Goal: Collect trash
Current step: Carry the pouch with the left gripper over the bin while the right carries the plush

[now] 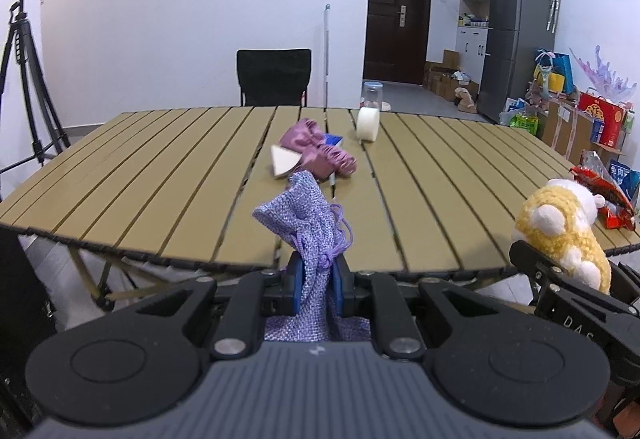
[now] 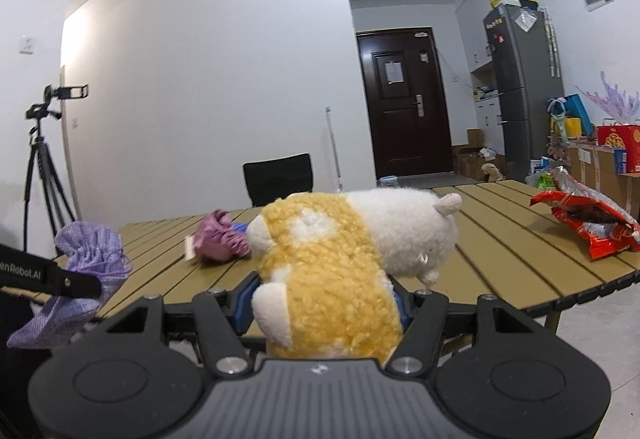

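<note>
Lilac woven drawstring pouch (image 1: 304, 227) hangs pinched in the closed left gripper (image 1: 316, 281) at the slatted tan table's (image 1: 160, 175) near edge; right gripper (image 2: 320, 309) clamps a yellow-and-white plush toy (image 2: 332, 263) beside it.

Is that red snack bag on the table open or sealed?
Open: the red snack bag gapes at its torn top, showing silver lining and dark contents inside.

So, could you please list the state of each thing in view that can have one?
left gripper: shut on the lavender drawstring pouch
right gripper: shut on the plush toy
red snack bag: torn open, lying on the table
clear jar: upright, lid on
dark door: closed
</note>
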A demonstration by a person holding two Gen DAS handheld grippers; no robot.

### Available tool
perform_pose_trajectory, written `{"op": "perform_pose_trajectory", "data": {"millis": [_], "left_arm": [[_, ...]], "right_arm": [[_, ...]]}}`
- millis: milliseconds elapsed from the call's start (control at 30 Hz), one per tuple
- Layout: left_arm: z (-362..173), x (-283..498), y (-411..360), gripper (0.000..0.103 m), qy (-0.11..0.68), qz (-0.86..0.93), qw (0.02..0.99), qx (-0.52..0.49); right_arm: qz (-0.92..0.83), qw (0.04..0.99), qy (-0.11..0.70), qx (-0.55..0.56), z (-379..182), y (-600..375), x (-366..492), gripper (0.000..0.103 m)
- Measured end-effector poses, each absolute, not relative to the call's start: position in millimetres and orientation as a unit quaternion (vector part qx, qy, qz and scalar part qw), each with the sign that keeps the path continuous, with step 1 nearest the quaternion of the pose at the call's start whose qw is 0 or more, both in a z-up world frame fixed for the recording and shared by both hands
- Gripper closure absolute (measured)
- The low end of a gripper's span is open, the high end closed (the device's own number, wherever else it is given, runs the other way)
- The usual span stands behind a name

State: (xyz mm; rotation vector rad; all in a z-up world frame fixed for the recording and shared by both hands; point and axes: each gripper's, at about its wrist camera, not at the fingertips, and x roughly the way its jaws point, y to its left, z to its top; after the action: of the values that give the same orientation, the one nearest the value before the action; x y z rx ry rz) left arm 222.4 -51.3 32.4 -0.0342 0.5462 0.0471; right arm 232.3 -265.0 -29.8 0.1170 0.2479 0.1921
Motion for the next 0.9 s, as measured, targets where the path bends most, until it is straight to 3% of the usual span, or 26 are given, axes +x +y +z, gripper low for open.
{"op": "perform_pose_trajectory", "data": {"millis": [567,900], "left_arm": [[-17,175,-10,0.088,0.316,0.055,0.947,-0.021],[-64,174,13,0.088,0.362,0.073,0.929,-0.028]], "right_arm": [[0.133,0.975,0.18,-0.001,-61,-221,188,0.042],[0.135,0.957,0.252,-0.046,-103,-211,181,0.042]]}}
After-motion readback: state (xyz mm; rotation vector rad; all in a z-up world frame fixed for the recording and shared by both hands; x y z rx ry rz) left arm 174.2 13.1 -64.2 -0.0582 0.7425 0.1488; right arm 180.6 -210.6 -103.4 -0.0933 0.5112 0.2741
